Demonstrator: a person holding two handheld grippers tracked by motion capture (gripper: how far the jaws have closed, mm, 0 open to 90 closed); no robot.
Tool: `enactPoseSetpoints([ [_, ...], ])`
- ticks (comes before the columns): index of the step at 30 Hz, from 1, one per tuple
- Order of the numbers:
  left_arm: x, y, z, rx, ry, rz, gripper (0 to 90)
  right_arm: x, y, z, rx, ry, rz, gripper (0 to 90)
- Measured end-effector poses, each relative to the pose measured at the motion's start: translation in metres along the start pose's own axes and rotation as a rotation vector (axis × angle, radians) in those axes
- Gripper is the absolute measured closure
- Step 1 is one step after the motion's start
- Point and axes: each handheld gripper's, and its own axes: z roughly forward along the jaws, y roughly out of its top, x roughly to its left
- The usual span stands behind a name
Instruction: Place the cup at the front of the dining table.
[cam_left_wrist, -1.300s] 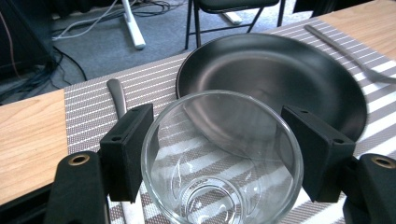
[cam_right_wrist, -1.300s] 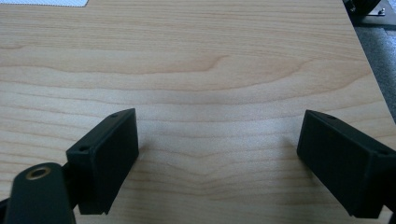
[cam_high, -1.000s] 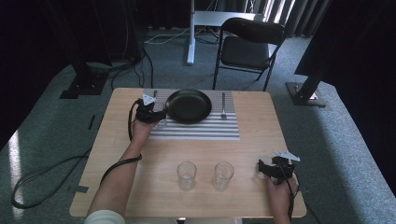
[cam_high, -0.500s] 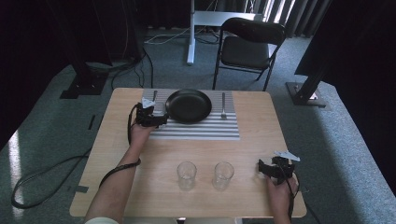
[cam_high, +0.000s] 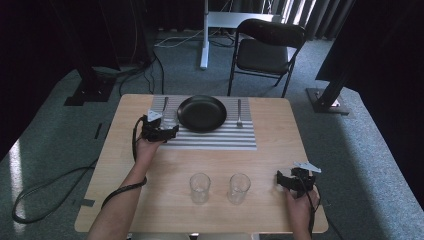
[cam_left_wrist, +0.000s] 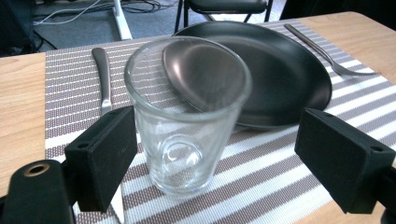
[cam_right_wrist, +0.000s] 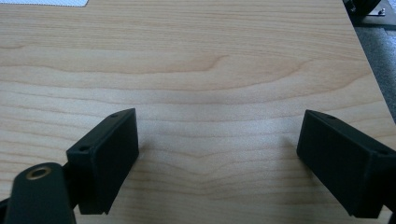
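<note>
left gripper opened around a clear glass tumbler on the striped placemat

its fingers have just been spreading and now stand wide; the tumbler stands upright between them, the left pad just beside its wall and the right one well apart, so nothing is gripped. the tumbler sits at the mat's near left part, just in front of the black plate, with a knife to its left and a fork beyond the plate. in the high view the left gripper lies at the mat's left edge, two more glasses stand on the bare wooden worktop, and the right gripper rests near the worktop's right corner, fingers wide and empty.
</note>
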Motion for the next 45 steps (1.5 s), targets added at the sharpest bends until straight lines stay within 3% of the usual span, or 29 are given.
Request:
enactPoseSetpoints([
  [3, -0.003, -0.006, -0.005, -0.001, 0.016, 0.022, 13.8, 0.000, 0.000, 0.000, 0.000, 0.000, 0.000, 12.1],
  [10, 0.000, -0.023, -0.017, 0.004, 0.016, 0.004, 13.8, 0.000, 0.000, 0.000, 0.000, 0.000, 0.000, 12.1],
  [20, -0.004, -0.032, -0.034, -0.004, 0.007, 0.014, 13.8, 0.000, 0.000, 0.000, 0.000, 0.000, 0.000, 12.1],
  [26, -0.005, -0.041, -0.042, 0.003, -0.016, -0.010, 15.3, 0.000, 0.000, 0.000, 0.000, 0.000, 0.000, 12.1],
  [36, 0.000, -0.059, -0.057, 0.001, -0.011, -0.043, 15.3, 0.000, 0.000, 0.000, 0.000, -0.001, 0.001, 12.1],
  [45, 0.003, -0.076, -0.070, 0.014, 0.002, -0.048, 15.3, 0.000, 0.000, 0.000, 0.000, -0.002, 0.002, 12.1],
])
